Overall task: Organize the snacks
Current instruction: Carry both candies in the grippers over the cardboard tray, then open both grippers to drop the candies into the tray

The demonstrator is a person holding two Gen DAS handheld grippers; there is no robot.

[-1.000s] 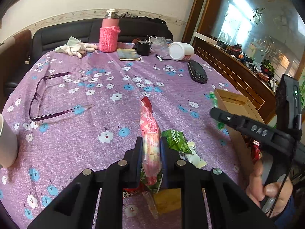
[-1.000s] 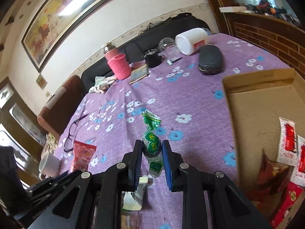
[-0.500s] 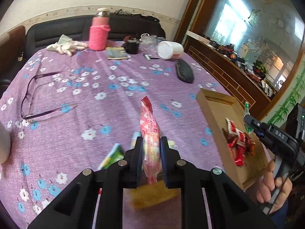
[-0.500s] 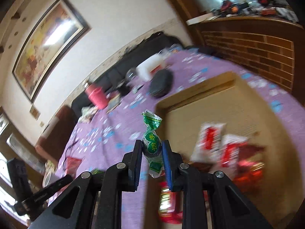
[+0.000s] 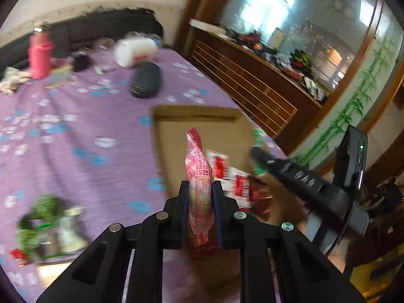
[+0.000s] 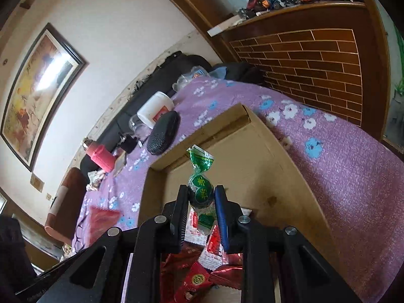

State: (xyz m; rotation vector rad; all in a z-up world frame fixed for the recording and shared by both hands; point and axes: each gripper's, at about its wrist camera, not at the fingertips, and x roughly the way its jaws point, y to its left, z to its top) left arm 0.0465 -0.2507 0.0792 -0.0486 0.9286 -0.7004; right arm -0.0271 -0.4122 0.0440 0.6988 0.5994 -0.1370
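Left tool (image 5: 200, 197) clamps pink snack pkt (image 5: 199, 176) upright, over near left edge of cardboard box (image 5: 176, 136); right tool (image 6: 201, 203) grips green candy (image 6: 201, 189) above box interior w/ red pkts (image 6: 202, 275) below; more snacks (image 5: 48, 224) on bench (image 5: 75, 151) near left.

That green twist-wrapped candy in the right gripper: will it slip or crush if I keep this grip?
Probably firm: the green candy keeps its round shape between the right gripper pads. Its glossy wrapper looks slippery, so it might twist out. It seems light; the floppy twisted ends stand up unsupported. Released over the cardboard box, it may roll a little.
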